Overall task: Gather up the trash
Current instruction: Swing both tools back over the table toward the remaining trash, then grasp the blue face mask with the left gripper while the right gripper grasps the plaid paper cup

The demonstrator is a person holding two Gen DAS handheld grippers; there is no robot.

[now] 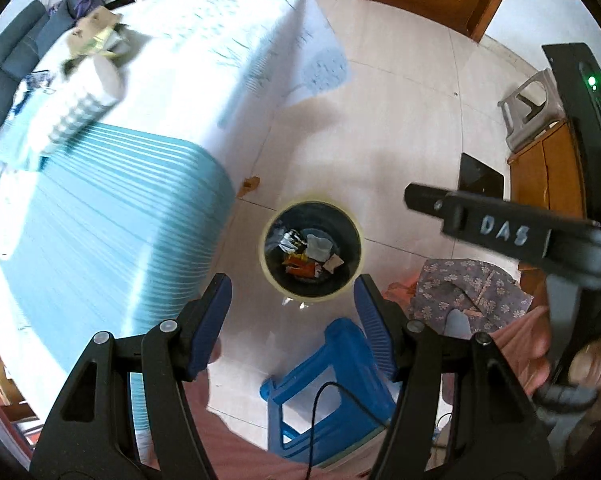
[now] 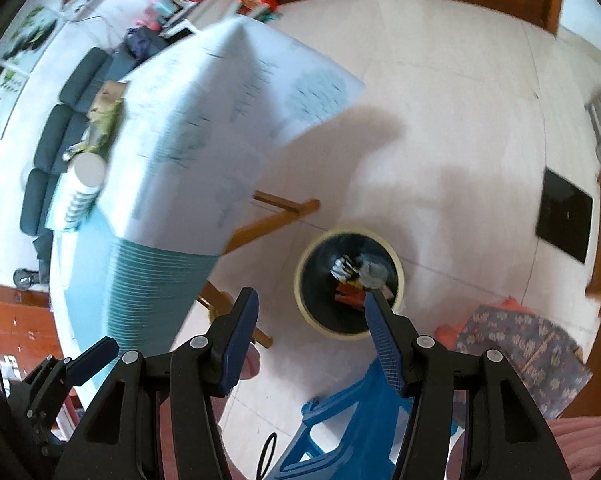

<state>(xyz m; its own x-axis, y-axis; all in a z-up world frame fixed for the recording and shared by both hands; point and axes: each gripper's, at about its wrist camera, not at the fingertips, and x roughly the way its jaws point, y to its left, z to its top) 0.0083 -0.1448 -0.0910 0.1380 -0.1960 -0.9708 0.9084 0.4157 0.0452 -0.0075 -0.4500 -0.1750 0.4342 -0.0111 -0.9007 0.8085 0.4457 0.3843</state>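
Tiled floor open around bin, table edge left, both grippers' fingers apart, empty.

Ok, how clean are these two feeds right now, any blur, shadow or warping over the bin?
Left wrist view: tablecloth streaks with motion blur, trash bin stays fairly sharp, faint shadows on the floor. Right wrist view: blurrier overall, bin contents smeared, a broad shadow across the tiles. Both feeds bend straight edges, fisheye-style.
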